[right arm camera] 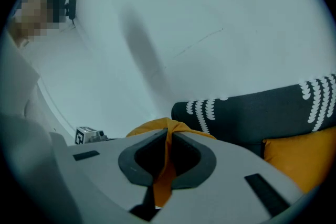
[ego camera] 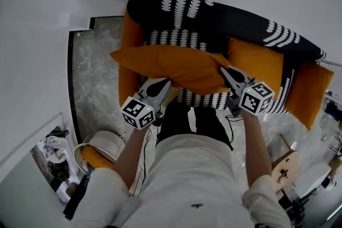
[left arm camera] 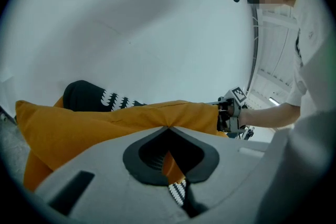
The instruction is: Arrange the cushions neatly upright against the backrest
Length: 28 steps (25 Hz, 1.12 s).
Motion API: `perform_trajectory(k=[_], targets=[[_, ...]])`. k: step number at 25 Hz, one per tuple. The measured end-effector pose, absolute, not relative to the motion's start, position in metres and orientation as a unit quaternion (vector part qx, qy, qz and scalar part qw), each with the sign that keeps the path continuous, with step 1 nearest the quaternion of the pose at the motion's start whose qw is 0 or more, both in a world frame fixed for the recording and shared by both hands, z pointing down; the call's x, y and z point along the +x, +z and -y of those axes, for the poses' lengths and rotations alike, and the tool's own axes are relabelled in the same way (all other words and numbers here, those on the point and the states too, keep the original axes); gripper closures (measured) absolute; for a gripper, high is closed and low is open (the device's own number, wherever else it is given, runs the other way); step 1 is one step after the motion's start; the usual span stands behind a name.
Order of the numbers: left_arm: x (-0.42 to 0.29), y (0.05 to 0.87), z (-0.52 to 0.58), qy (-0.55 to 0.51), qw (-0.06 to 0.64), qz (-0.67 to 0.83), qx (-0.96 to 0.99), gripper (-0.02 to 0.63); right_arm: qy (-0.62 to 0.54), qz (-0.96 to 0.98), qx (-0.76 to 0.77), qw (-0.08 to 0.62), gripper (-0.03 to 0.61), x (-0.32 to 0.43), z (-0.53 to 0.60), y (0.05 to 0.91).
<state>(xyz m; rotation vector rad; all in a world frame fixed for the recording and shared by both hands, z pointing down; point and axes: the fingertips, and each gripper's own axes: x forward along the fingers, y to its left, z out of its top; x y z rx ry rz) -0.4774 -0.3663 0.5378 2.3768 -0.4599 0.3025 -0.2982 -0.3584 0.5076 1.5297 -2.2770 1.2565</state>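
I have the left gripper (ego camera: pixel 162 84) pressed together on the near left corner of the large orange cushion (ego camera: pixel 176 65); in the left gripper view its jaws (left arm camera: pixel 168 128) meet on a fold of orange fabric that runs down between them, and the cushion (left arm camera: pixel 105 123) stretches away to the right, where the right gripper (left arm camera: pixel 231 113) bites its far end; the right gripper (ego camera: pixel 227 73) is likewise clamped on the cushion's near right corner, and in its own view the tips (right arm camera: pixel 169 135) pinch a strip of the orange cloth, with the bunched cushion (right arm camera: pixel 157 124) rising just behind them and the marker cube of the left gripper (right arm camera: pixel 86 135) off to the left; so I hold this cushion by both near corners, lying roughly level across the sofa seat rather than upright, its far edge toward the black, white-patterned backrest (ego camera: pixel 214 13); a second orange cushion (ego camera: pixel 257 64) stands against that backrest on the right, just beside the held cushion's right end, and it also shows low in the right gripper view (right arm camera: pixel 304 157) below the backrest (right arm camera: pixel 252 113); orange armrests (ego camera: pixel 309 94) flank the seat.
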Motion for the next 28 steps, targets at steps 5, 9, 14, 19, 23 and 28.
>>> perform_trajectory(k=[5,9,14,19,23,28], targets=[[-0.448,0.544,0.390,0.101,0.331,0.171,0.922,0.603,0.381,0.759,0.523,0.072,0.563,-0.264,0.380,0.540],[-0.424,0.540,0.415,0.081,0.320,0.175,0.928,0.604,0.386,0.755,0.528,0.045,0.563,-0.239,0.394,0.560],[-0.402,0.571,0.445,0.112,0.320,0.182,0.923,0.604,0.411,0.732,0.541,0.047,0.561,-0.218,0.417,0.605],[-0.377,0.611,0.452,0.137,0.340,0.174,0.914,0.604,0.414,0.695,0.576,0.117,0.561,-0.191,0.440,0.649],[-0.358,0.638,0.443,0.172,0.351,0.154,0.908,0.604,0.446,0.644,0.592,0.189,0.560,-0.169,0.433,0.678],[-0.333,0.654,0.431,0.208,0.361,0.120,0.901,0.604,0.489,0.568,0.640,0.173,0.486,-0.125,0.410,0.685]])
